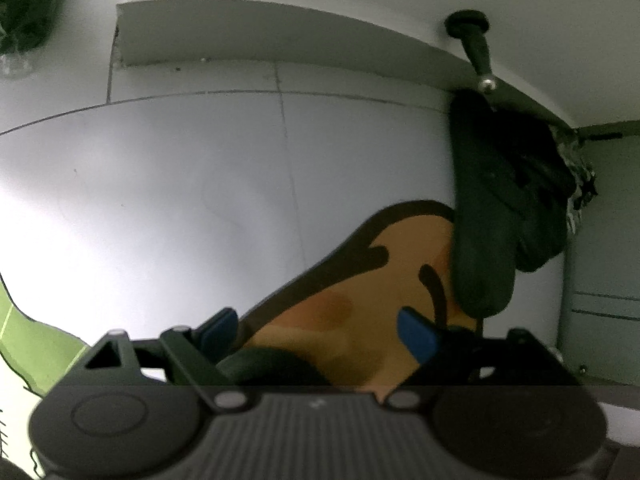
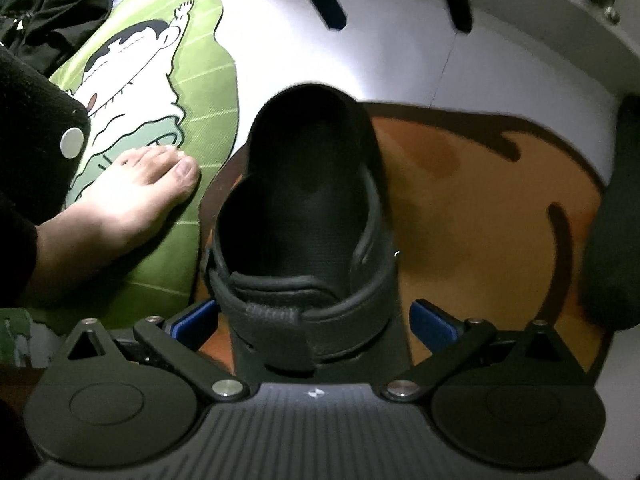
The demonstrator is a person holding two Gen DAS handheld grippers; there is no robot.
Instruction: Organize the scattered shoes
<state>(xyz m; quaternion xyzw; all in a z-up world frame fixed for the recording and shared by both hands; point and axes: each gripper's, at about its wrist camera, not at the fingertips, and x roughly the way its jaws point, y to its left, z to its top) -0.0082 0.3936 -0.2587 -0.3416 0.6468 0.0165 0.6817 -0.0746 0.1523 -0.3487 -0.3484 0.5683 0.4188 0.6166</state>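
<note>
In the right wrist view a black shoe (image 2: 308, 208) lies on an orange mat (image 2: 480, 224), its toe pointing away from me. My right gripper (image 2: 316, 320) is open and straddles its heel; the blue pads (image 2: 196, 320) stand just off the sides. A second black shoe (image 1: 484, 208) rests tilted against the wall at the mat's right end, also seen as the dark shape (image 2: 616, 220). My left gripper (image 1: 316, 334) is open over the mat with nothing gripped. The first shoe's toe (image 1: 272, 364) shows low between its fingers. Its fingers (image 2: 328, 0) hang beyond that toe.
A person's bare foot (image 2: 132, 196) stands on a green cartoon mat (image 2: 200, 92) just left of the shoe. Dark clothing (image 2: 52, 20) lies at the far left. A black door stopper (image 1: 472, 40) sticks out of the wall above the tilted shoe. Pale floor tiles (image 1: 180, 180) lie beyond the mats.
</note>
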